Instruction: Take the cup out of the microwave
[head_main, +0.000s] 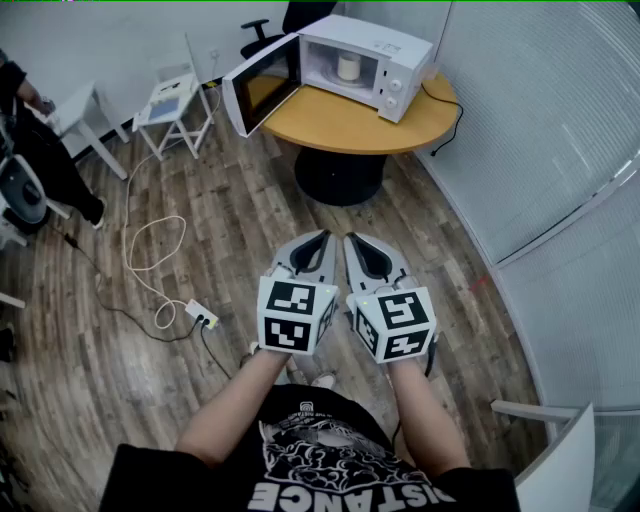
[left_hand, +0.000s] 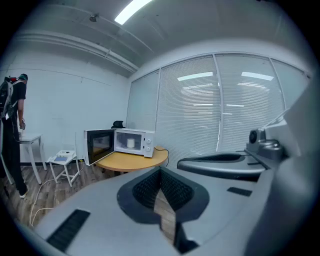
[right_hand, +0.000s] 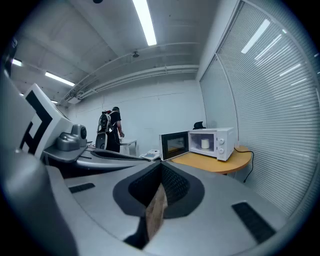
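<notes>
An office-type room is shown. It is closed off by curved glass partitions (head_main: 540, 130) hung with slatted blinds (left_hand: 220, 105), and it is lit by strip lights (right_hand: 146, 22) on a bare ceiling (right_hand: 100, 45). A wood-plank floor (head_main: 100, 380) is laid throughout. A black swivel chair (head_main: 290, 20) is seen behind a round bench (head_main: 350, 125), on which a microwave (head_main: 365, 65) is set. A power strip (head_main: 203, 317) is left on the floor.

A black short-sleeved T-shirt (head_main: 320, 452) with a white graphic and block lettering is worn. The left gripper (head_main: 321, 236) and right gripper (head_main: 351, 239) are cased in light grey and lined with black ribbed pads (left_hand: 148, 189). Black-and-white square markers are printed on the left cube (head_main: 297, 314) and right cube (head_main: 395, 322).
</notes>
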